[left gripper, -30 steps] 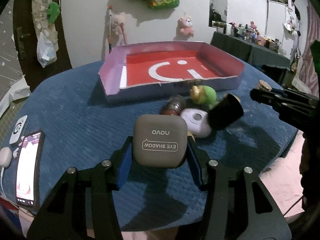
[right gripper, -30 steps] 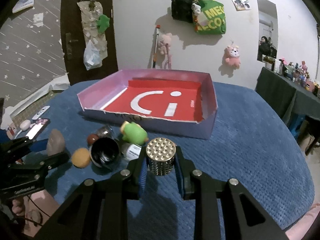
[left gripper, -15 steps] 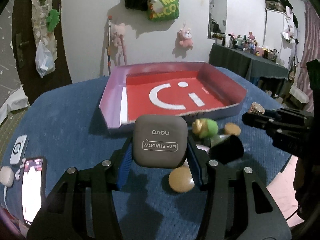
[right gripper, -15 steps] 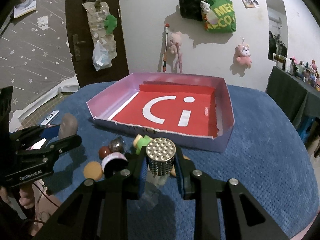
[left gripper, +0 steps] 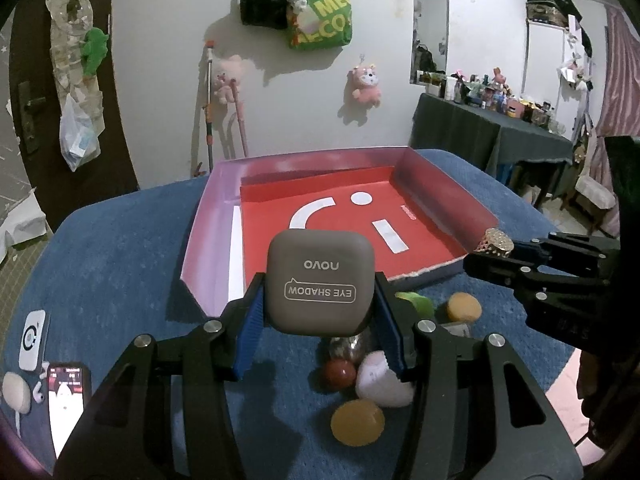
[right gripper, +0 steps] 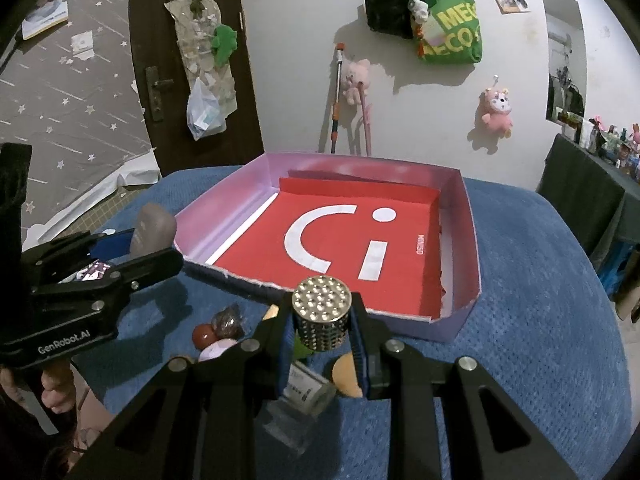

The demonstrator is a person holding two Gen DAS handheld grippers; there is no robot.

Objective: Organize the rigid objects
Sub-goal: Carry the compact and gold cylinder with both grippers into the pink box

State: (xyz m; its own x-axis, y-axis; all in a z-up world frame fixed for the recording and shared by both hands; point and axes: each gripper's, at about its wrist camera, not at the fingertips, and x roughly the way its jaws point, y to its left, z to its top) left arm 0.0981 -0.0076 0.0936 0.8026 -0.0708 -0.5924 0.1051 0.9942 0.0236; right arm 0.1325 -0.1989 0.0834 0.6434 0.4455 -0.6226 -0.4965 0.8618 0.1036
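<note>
Your eye shadow case (left gripper: 321, 281) sits clamped flat between the blue pads of the left gripper (left gripper: 320, 304), its printed lid facing the camera, and the open tray (left gripper: 208, 240) lies straight ahead of it and lower, so the near wall of the tray is the thing you have to clear. The red floor of the tray shows bare just beyond the case, which suggests the drop point is forward and a little down from where you hold it. The case is close to square, so I judge its turn matters little; keeping it flat should matter more. Your right gripper (right gripper: 322, 322) is clenched on the studded metal cap (right gripper: 322, 312), held upright, and it too faces the tray, with the near wall just past its tips and the right corner of the tray ahead and to its right. From each camera the other gripper shows off to the side, well apart, so the two paths look free of each other. Beneath both grippers, on the blue cloth (right gripper: 540, 280), the loose pieces remain: a yellow disc (left gripper: 357, 422), a red ball (left gripper: 339, 374), a white round piece (left gripper: 380, 380), a green toy (left gripper: 418, 305).
</note>
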